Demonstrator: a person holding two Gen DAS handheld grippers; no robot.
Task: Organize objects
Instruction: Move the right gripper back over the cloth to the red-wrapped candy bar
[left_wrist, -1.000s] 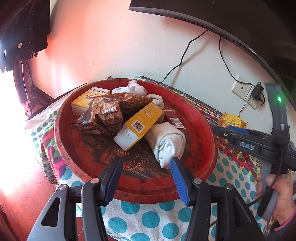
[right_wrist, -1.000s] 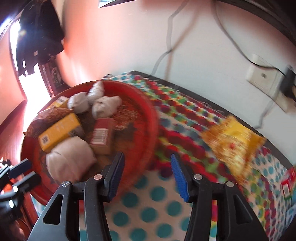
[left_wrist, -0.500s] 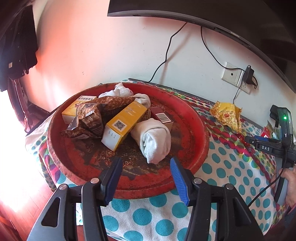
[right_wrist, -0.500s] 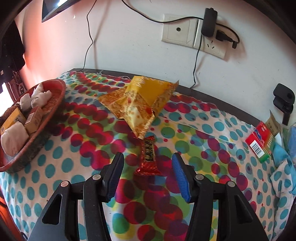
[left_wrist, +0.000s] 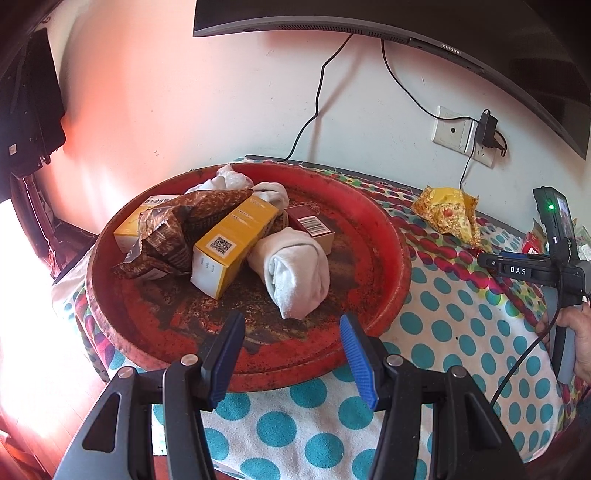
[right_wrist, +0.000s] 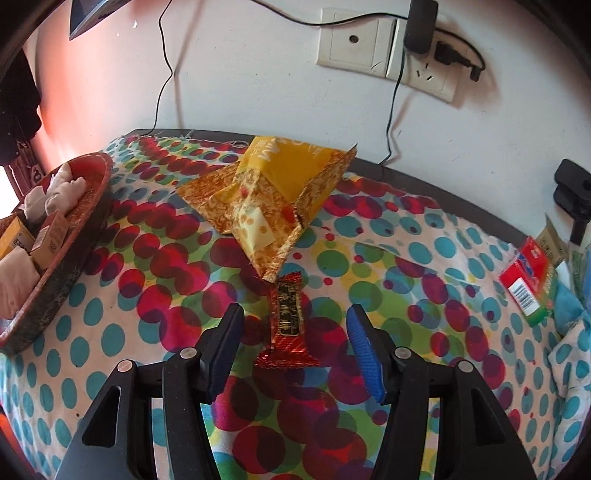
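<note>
A round red tray (left_wrist: 391, 266) on the dotted cloth holds a rolled white sock (left_wrist: 295, 269), a yellow box (left_wrist: 232, 243), a brown snack bag (left_wrist: 177, 229), a small red box (left_wrist: 310, 225) and more socks at the back. My left gripper (left_wrist: 291, 354) is open and empty over the tray's near rim. My right gripper (right_wrist: 295, 343) is open, with a red candy bar wrapper (right_wrist: 286, 325) lying on the cloth between its fingers. A yellow snack bag (right_wrist: 273, 199) lies just beyond the wrapper. The tray's edge shows at the left of the right wrist view (right_wrist: 85, 206).
A red and green carton (right_wrist: 528, 280) lies at the cloth's right side. A wall socket with a plugged charger (right_wrist: 417, 33) and hanging cables is behind the table. A monitor (left_wrist: 443, 40) hangs above. The table edge drops off at the left of the tray.
My right gripper swung right from the tray to the red wrapper, then moved closer over it. My left gripper drew back a little from the tray and stayed open.
</note>
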